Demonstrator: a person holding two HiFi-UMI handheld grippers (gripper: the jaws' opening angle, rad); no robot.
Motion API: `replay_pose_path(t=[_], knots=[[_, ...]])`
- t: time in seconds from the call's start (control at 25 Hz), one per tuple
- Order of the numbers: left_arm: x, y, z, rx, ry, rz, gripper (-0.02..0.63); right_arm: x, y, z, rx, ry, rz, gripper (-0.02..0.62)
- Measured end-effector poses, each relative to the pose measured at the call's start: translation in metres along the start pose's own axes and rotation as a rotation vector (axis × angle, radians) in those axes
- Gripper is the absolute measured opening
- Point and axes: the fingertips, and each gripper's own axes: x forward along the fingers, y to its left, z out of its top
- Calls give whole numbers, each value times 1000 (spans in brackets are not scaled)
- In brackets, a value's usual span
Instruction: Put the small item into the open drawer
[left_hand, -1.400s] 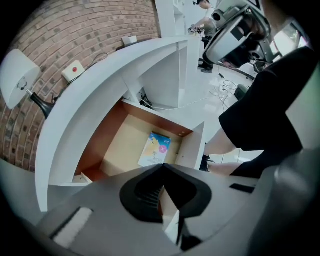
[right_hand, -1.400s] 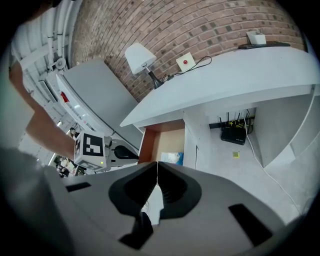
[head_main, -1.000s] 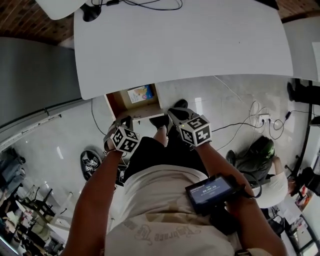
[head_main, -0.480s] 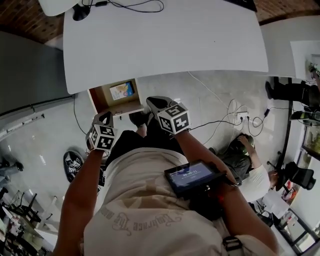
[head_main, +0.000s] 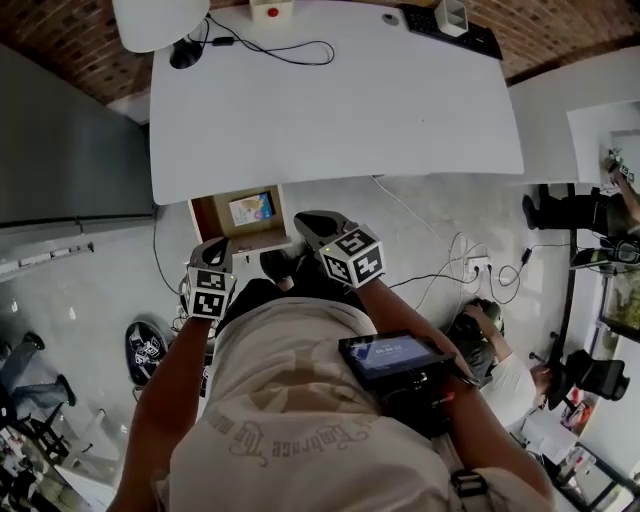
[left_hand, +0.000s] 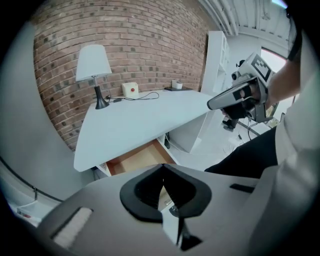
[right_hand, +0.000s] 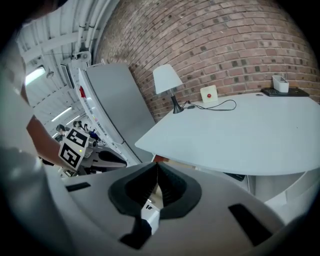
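An open wooden drawer (head_main: 222, 217) sticks out from under the white table (head_main: 330, 100). A small colourful flat item (head_main: 252, 208) lies inside it. My left gripper (head_main: 213, 250) hangs just in front of the drawer's near edge, above the person's thigh, jaws shut and empty. My right gripper (head_main: 315, 225) is to the drawer's right, also shut with nothing in it. In the left gripper view the closed jaws (left_hand: 162, 167) point at the drawer (left_hand: 135, 159), with the right gripper (left_hand: 235, 97) off to the side. The right gripper view shows its closed tips (right_hand: 157, 166).
On the table's far edge stand a white lamp (head_main: 160, 20), a small white box with a red button (head_main: 270, 10), a cable and a keyboard (head_main: 445, 25). A grey cabinet (head_main: 60, 150) flanks the left. Cables and a power strip (head_main: 470, 268) lie on the floor right.
The head view has tilted so the table's far edge and its objects now show. Both grippers stay shut by the thighs, and have shifted slightly within the view.
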Motion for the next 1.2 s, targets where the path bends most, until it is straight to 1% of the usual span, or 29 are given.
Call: replay_pose_path(t=[0.16, 0.32, 0.44, 0.68, 0.88, 1.08, 1.2], knots=[[-14, -4, 24, -34, -96, -18, 6, -11, 11, 23, -36, -47, 20, 6], [-34, -5, 44, -62, -193, -51, 6, -16, 26, 40, -66, -85, 38, 6], [-49, 1, 56, -83, -250, -52, 6, -18, 33, 52, -86, -105, 44, 6], [-82, 25, 68, -197, -364, -29, 6, -17, 48, 68, -135, -132, 64, 6], [-100, 35, 64, -250, -402, 7, 6, -23, 53, 74, -158, -137, 68, 6], [-103, 39, 61, -276, -415, 26, 6, -29, 49, 77, -170, -135, 60, 6], [-103, 38, 63, -274, -416, 30, 6, -32, 47, 75, -166, -132, 57, 6]])
